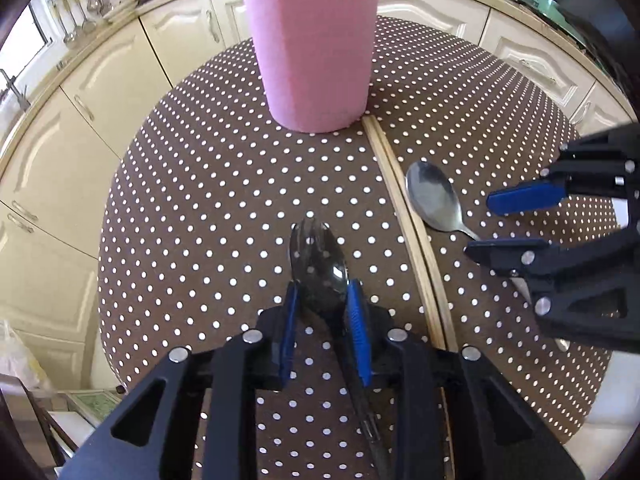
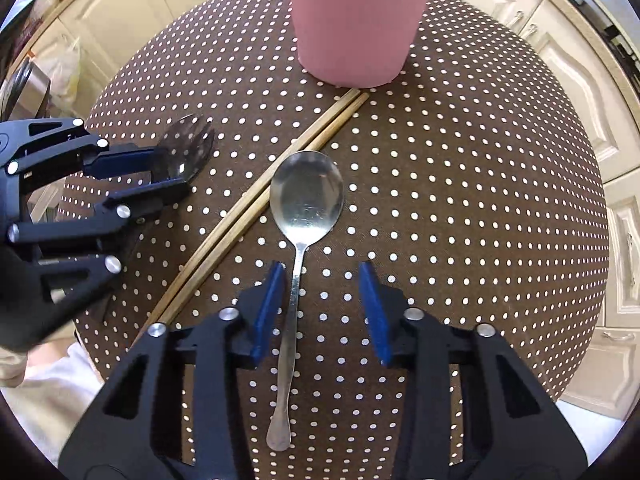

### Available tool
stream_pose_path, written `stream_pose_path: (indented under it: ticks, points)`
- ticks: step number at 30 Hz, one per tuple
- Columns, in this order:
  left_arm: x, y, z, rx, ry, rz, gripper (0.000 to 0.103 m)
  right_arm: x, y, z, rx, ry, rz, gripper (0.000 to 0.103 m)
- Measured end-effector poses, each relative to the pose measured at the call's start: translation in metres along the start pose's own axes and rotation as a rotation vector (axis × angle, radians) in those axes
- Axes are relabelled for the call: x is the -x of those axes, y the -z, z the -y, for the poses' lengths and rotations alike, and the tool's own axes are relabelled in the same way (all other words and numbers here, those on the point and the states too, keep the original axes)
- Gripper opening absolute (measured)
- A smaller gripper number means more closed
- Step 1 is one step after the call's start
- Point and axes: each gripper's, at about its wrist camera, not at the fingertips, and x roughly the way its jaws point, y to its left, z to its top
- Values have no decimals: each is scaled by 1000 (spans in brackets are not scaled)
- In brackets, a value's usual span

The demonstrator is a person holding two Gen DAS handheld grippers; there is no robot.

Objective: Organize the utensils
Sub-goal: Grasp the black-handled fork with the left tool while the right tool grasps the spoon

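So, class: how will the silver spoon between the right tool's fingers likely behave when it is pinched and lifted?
The spoon looks like polished metal, so probably stiff and rather slippery. Its handle is thin, so it may twist in the open right tool. The broad bowl likely makes it tip forward.

1. Right gripper [image 2: 322,280] spread wide astride spoon [image 2: 306,196] handle.
2. Chopsticks [image 2: 256,204] just left of spoon.
3. Left gripper [image 2: 160,172] farther left, clamping spork [image 2: 188,140].
4. Pink cup [image 2: 356,20] beyond spoon.
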Motion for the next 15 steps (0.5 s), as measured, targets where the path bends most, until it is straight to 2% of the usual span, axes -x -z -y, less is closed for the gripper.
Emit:
stream_pose_path:
  ticks: [7, 15]
  points:
    - [1, 1, -7, -15, 53, 74, 24, -4, -10, 4, 6, 1, -51, 35]
    - [4, 9, -5, -35, 61, 128, 24, -5, -13, 1, -20, 12, -92, 35]
